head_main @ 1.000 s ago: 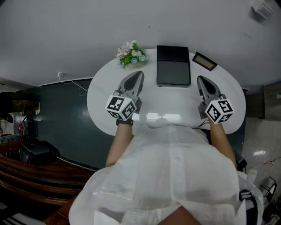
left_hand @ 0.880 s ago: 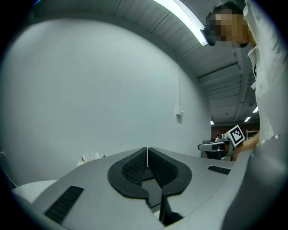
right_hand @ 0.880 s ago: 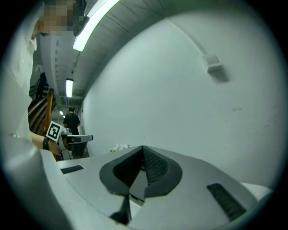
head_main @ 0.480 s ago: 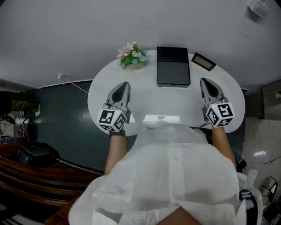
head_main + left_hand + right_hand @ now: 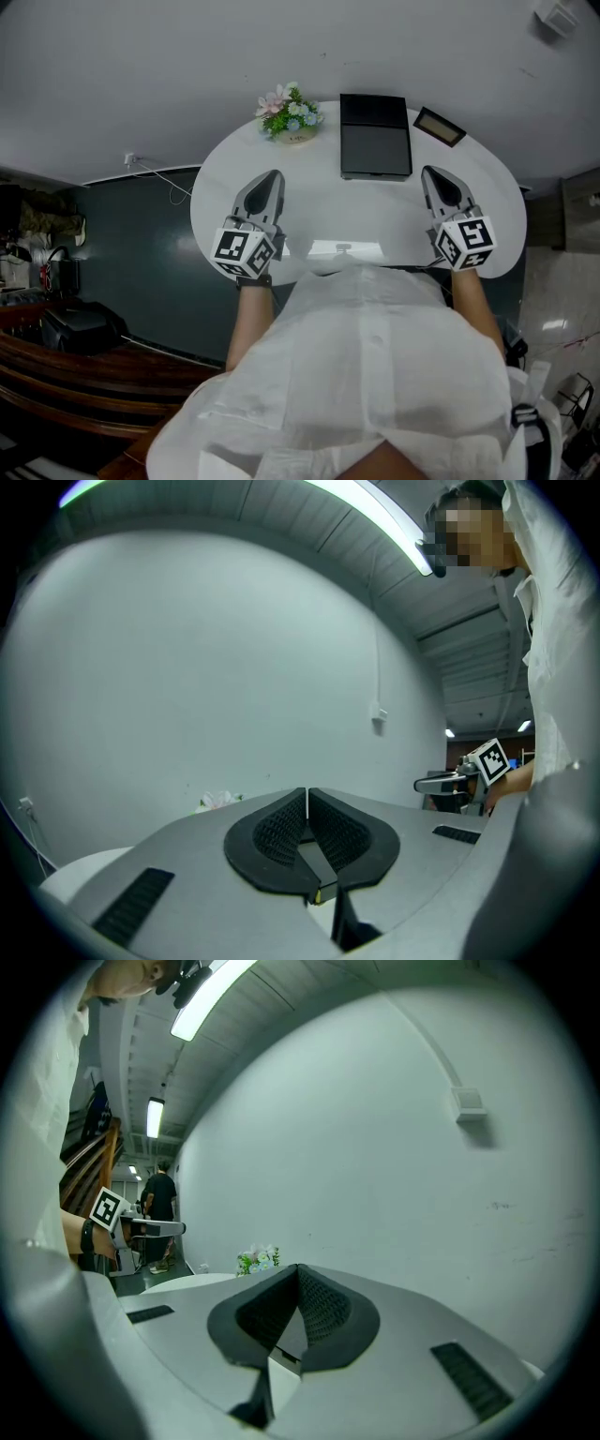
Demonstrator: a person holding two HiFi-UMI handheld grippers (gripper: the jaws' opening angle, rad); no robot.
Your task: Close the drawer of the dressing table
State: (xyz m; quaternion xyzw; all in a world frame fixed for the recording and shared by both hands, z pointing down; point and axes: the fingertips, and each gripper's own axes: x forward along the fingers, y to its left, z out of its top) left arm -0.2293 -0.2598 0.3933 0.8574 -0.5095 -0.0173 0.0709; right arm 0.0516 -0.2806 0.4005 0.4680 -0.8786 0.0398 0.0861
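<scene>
Head view, nearest first: a person in a white shirt stands against the white oval dressing table. Only a thin pale strip of the drawer shows under the table's near edge, between shirt and tabletop. By that look the drawer is home or all but home, so the closing step appears finished. What remains is a check that its front sits flush, with a last nudge if it does not. Nothing of its inside can be seen.

Above the tabletop, the left gripper and right gripper hover well apart. Each has its jaws pressed together on nothing.

Farther back, a flat black case lies closed, its contents hidden. It sits between a small pot of flowers and a dark tilted frame, near the wall.
</scene>
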